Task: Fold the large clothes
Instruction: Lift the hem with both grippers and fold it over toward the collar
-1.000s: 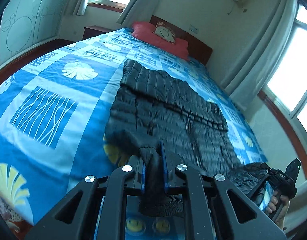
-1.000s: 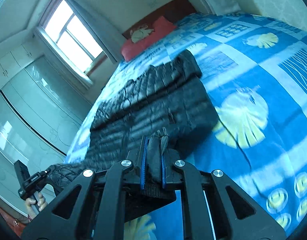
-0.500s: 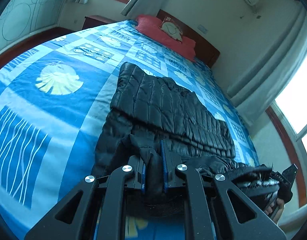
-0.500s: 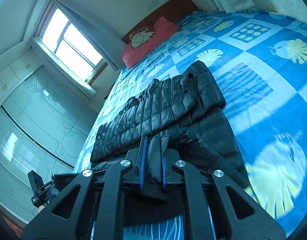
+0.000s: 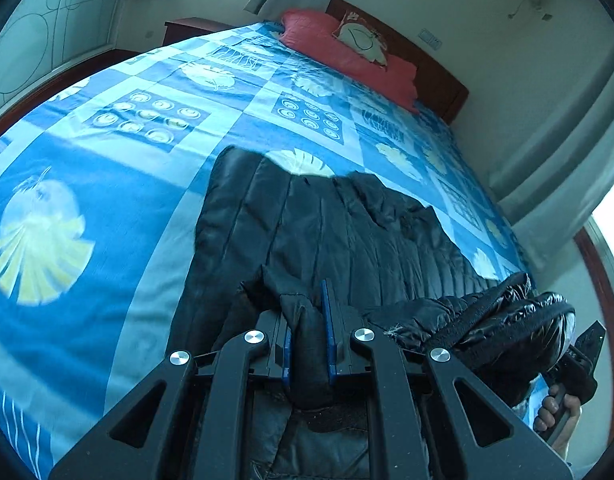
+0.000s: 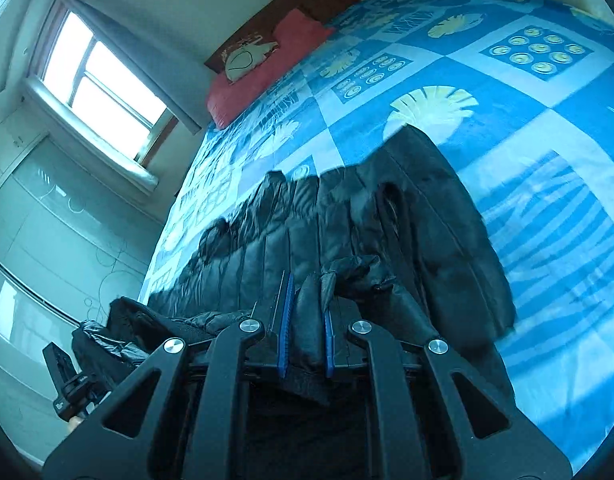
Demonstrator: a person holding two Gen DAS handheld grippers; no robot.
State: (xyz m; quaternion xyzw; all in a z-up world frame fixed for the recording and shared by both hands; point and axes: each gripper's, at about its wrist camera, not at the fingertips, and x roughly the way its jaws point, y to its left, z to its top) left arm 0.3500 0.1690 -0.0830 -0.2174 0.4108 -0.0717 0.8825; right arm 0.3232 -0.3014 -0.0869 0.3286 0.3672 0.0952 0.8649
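A black quilted puffer jacket [image 5: 307,232] lies on the blue patterned bedspread [image 5: 107,160]; it also shows in the right wrist view [image 6: 387,220]. My left gripper [image 5: 309,320] is shut on a bunch of the jacket's near hem, lifted over the lying part. My right gripper [image 6: 305,320] is shut on the hem at the other corner. The right gripper and the hand holding it show at the right edge of the left wrist view [image 5: 579,368]. The left gripper shows at the lower left of the right wrist view [image 6: 67,380].
Red pillows [image 5: 347,52] and a wooden headboard [image 5: 439,80] are at the bed's far end. A window [image 6: 99,84] with curtains and pale wardrobe doors [image 6: 47,240] line one side. A nightstand [image 5: 187,28] stands by the bed.
Both grippers have carried the jacket's near hem forward, towards the headboard, so the lower part is folding over the upper part. The jacket's visible length has shortened.
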